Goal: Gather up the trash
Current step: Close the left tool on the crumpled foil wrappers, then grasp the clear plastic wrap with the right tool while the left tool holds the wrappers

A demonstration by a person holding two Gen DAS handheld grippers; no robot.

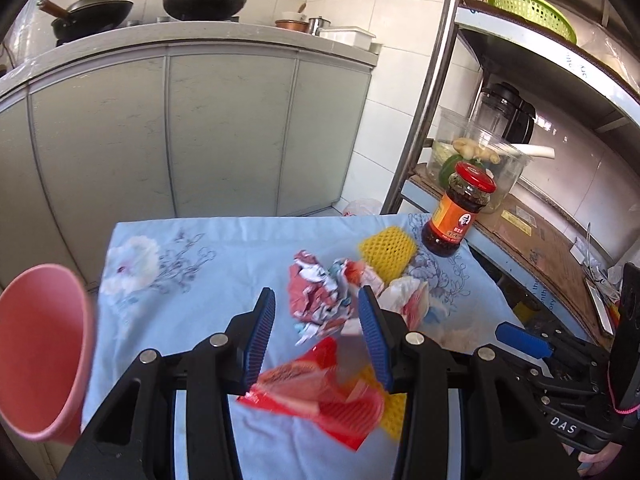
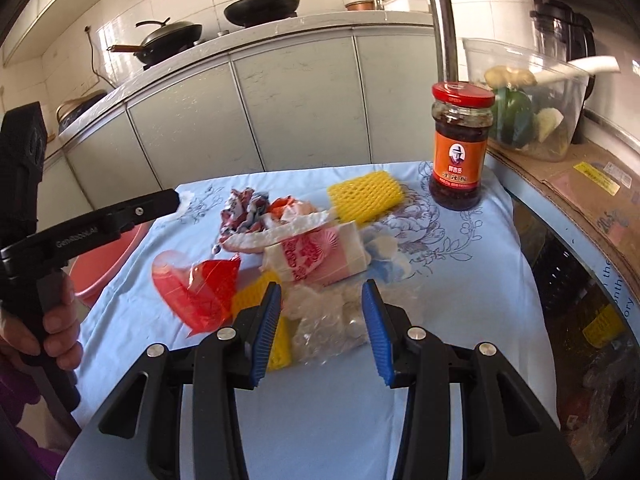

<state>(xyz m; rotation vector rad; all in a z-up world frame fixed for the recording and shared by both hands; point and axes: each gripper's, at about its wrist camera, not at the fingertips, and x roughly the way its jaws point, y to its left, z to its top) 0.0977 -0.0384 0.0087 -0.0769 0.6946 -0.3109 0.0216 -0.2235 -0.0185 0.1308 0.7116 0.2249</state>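
Trash lies heaped in the middle of the blue-clothed worktop (image 1: 168, 292), none of it yet in the pink bin (image 1: 44, 352), which stands at 9 o'clock off the worktop's edge.

Left wrist view: the left tool (image 1: 316, 336) hangs above the heap, jaws wide and holding nothing. Between its fingers (image 1: 262, 336) sit a crumpled printed wrapper (image 1: 320, 296) at 12 o'clock and a red plastic wrapper (image 1: 316, 396) at 6 o'clock, the latter blurred. A yellow foam net (image 1: 386, 250) lies at 1 o'clock, with a red-lidded sauce jar (image 1: 456, 216) beyond it near the worktop's corner; the jar reads as no trash. The right tool (image 1: 524, 340) shows at 3 o'clock.

Right wrist view: the right tool (image 2: 322, 332) also stands wide and empty, its fingers straddling a clear crinkled plastic bag (image 2: 324, 324). A white and pink packet (image 2: 316, 256) lies at 12 o'clock, a second yellow foam piece (image 2: 280, 344) just beside the left finger at 9 o'clock.

Assessment: collection appears barely begun; every visible piece remains to be picked up and binned.
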